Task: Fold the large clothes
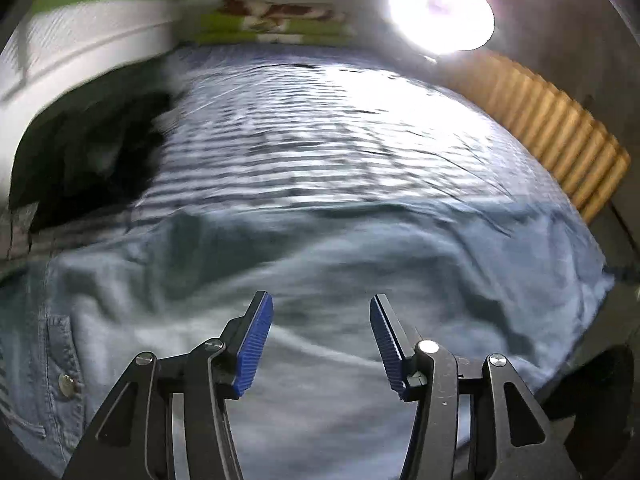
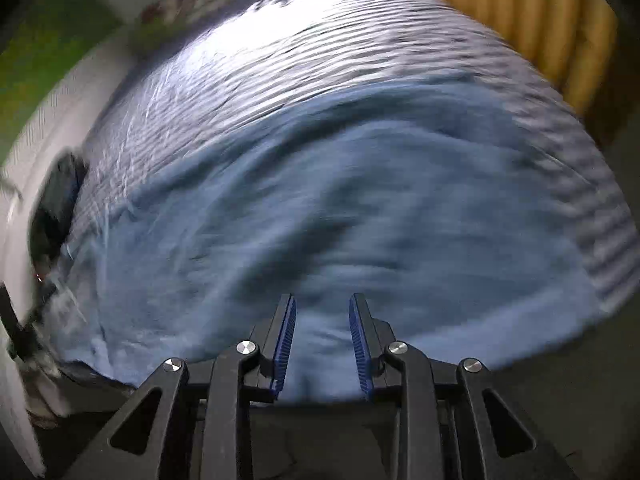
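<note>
A large light-blue denim shirt point(image 1: 320, 264) lies spread and wrinkled on a bed with a striped blue-white sheet point(image 1: 312, 128). Its buttoned pocket point(image 1: 60, 368) shows at the lower left of the left wrist view. My left gripper point(image 1: 321, 308) hovers over the shirt, open, with nothing between its blue pads. In the right wrist view the same shirt point(image 2: 320, 208) fills the middle, its near hem at the bed's edge. My right gripper point(image 2: 322, 306) is open over that hem, with cloth showing between the fingers but not pinched. Both views are motion-blurred.
A dark bundle point(image 1: 92, 152) lies at the bed's left side against a white wall point(image 1: 80, 52). Green pillows point(image 1: 276, 20) sit at the far end. A ribbed yellow panel point(image 1: 552, 128) borders the right. A bright lamp point(image 1: 440, 8) glares above.
</note>
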Demonstrator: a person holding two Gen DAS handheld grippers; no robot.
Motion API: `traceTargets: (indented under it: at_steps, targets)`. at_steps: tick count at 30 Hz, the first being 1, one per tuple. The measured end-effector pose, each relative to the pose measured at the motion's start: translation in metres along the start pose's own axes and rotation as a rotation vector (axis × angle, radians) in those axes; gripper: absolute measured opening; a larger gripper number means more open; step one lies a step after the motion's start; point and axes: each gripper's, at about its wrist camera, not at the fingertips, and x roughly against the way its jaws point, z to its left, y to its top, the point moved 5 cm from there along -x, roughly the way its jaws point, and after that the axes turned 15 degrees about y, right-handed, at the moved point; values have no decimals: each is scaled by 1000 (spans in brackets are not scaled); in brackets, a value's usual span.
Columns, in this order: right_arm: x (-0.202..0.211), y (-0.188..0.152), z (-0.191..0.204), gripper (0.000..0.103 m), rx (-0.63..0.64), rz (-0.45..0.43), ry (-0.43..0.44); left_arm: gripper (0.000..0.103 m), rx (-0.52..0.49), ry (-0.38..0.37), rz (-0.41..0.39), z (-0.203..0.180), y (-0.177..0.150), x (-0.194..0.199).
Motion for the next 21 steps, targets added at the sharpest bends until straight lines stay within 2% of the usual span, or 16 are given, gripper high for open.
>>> traceTargets:
  at_steps: [2, 4, 5, 8, 10, 12, 14, 18, 21]
  targets:
    - [31, 8, -18, 30, -40, -75, 16, 55, -52, -23, -10, -33, 4, 13]
    - [56, 17, -45, 48, -65, -129, -29, 58, -116, -62, -25, -75, 9, 27]
    - [65, 20, -62, 49, -81, -139, -50, 60, -158, -83, -37, -100, 12, 35]
    - [72, 23, -108, 49, -155, -137, -75, 63, -294, -158, -65, -184, 21, 52]
    - [73, 21, -136, 49, -215, -131, -31, 63, -399, -217, -81, -250, 23, 60]
    - [69, 15, -152, 49, -275, -131, 60, 63, -482, -266, -94, -304, 22, 68]
    - [65, 10, -156, 49, -291, -147, 140, 63, -580, -336, -103, -369, 15, 75]
    - [61, 7, -150, 49, -298, -123, 212, 63, -759, -435, -108, -476, -7, 81]
    - [51, 5, -143, 46, -291, -72, 219, 63, -830, -450, -113, -525, -19, 75]
